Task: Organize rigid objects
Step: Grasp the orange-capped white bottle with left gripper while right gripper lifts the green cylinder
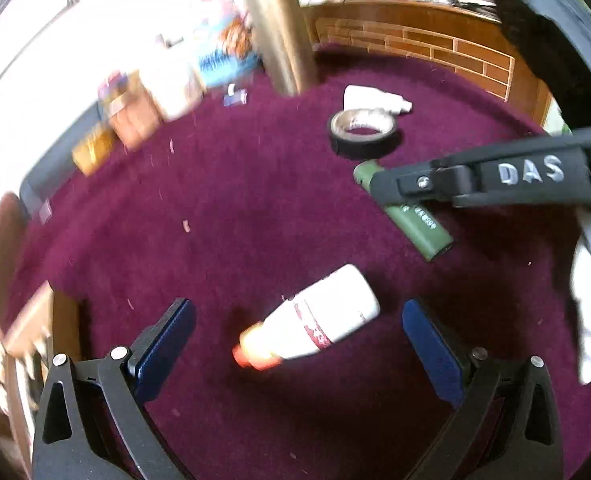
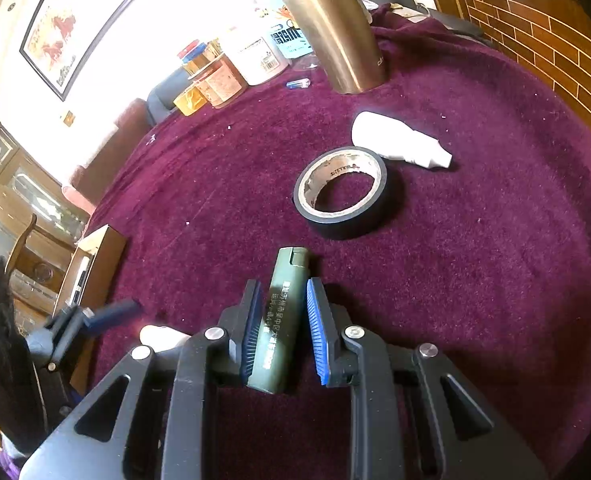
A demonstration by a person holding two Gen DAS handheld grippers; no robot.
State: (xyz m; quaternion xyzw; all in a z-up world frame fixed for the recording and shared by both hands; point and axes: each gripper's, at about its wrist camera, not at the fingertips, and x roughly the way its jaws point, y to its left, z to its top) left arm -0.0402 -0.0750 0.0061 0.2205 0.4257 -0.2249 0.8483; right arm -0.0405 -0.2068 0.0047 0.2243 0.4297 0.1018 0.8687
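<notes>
On the purple cloth, a white bottle with an orange cap [image 1: 315, 322] lies on its side between the fingers of my open left gripper [image 1: 297, 316]. My right gripper [image 2: 283, 292] has its blue pads around a green lighter [image 2: 281, 320], with small gaps on both sides. In the left wrist view the right gripper [image 1: 379, 186] crosses over the green lighter [image 1: 423, 228]. A roll of black tape [image 2: 341, 192] and a small white bottle [image 2: 399, 140] lie beyond the lighter; the tape [image 1: 363, 132] and small white bottle [image 1: 375, 98] also show in the left wrist view.
A tall brass cylinder [image 2: 327, 24] stands at the far side of the table. Jars and boxes [image 2: 231, 68] crowd the far left. A small blue item [image 2: 297, 83] lies near them. A brick-pattern wall [image 2: 555, 40] lies to the right. An open wooden box [image 2: 91, 264] sits at the left edge.
</notes>
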